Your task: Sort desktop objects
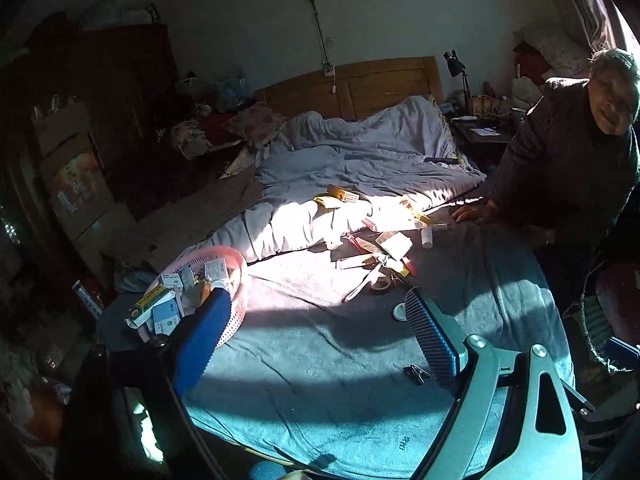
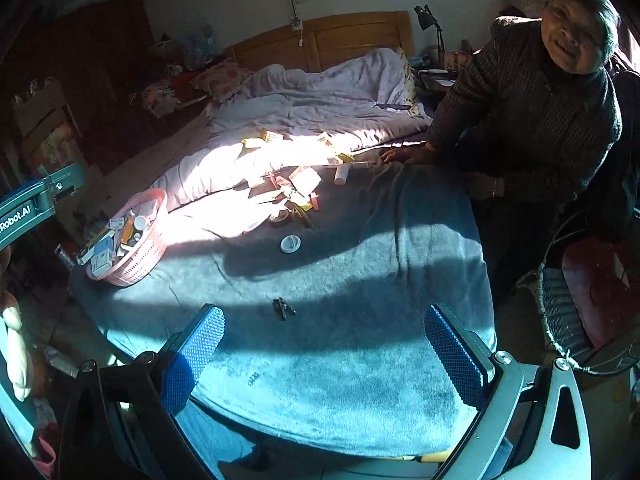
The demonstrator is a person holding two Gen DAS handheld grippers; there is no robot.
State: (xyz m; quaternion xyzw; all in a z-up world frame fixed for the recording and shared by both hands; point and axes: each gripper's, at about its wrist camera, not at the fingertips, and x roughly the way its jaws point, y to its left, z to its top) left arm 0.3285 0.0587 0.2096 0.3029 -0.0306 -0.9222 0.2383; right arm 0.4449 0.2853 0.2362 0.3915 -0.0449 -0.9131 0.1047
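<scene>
Pink basket (image 2: 132, 240): it sits at the left edge of the bed, already heaped with small medicine boxes (image 2: 105, 254); I judge this the sorted share, perhaps the larger half.
My left gripper (image 1: 316, 328): released, jaws standing wide with nothing between them; it hangs above the blue blanket (image 2: 360, 320), its left finger (image 1: 204, 340) over the basket's rim in my own view.
Black clip (image 2: 284, 307): lies alone on the blanket toward the near edge, nearest to my jaws and well apart from the rest.
White round lid (image 2: 291, 243): flat on the blanket, mid-bed, just short of the heap.
Loose heap (image 2: 292, 192): boxes, tubes, a tape roll and what look like white-handled scissors, strewn in the sunlit strip where blanket meets the pale quilt (image 2: 320, 96); none of this is sorted yet, and a few yellow boxes (image 1: 343, 194) lie further back on the quilt's folds.
White bottle (image 2: 341, 174): on its side at the right end of the heap.
My right gripper (image 2: 324, 344): also unclenched and empty, poised over the near edge of the bed.
Person (image 2: 540, 92): leans in at the right edge, a hand (image 2: 404, 155) resting on the bed just beside the bottle; I judge that hand could be in my way when I reach there.
Glare: the bright patch washes out small items, so picking them apart may be tricky.
</scene>
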